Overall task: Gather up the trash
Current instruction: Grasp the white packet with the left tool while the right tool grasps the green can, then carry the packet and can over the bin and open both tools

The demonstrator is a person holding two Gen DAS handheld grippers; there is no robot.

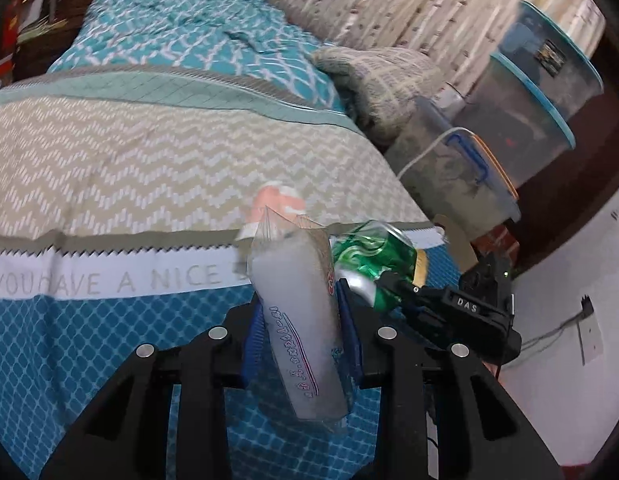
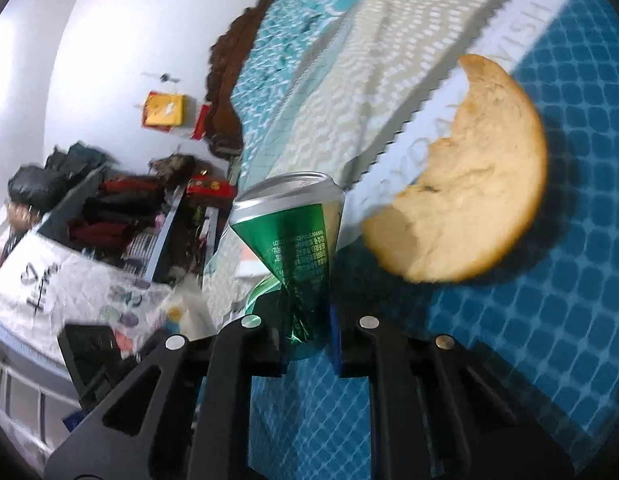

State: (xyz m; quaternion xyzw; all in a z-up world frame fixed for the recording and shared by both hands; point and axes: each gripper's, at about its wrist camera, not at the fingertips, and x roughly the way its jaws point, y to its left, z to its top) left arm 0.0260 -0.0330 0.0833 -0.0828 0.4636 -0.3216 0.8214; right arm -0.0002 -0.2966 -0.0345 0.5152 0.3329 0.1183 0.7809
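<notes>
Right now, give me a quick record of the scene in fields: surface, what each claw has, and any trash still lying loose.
surface: bed with blue patterned cover
left claw: shut on white wrapper
right claw: shut on crushed green can
loose trash: half-eaten flatbread lying on the cover, beside the can
beside bed: stacked plastic bins

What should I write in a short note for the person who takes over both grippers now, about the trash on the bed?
Left gripper: shut on a white snack wrapper, held above the bed.
Right gripper: shut on a crushed green can, also off the bedspread.
Done: wrapper and can picked up.
Left: a bitten biscuit lies on the blue bedspread beside the can. Both held pieces need binning; no bin is in view.
</notes>
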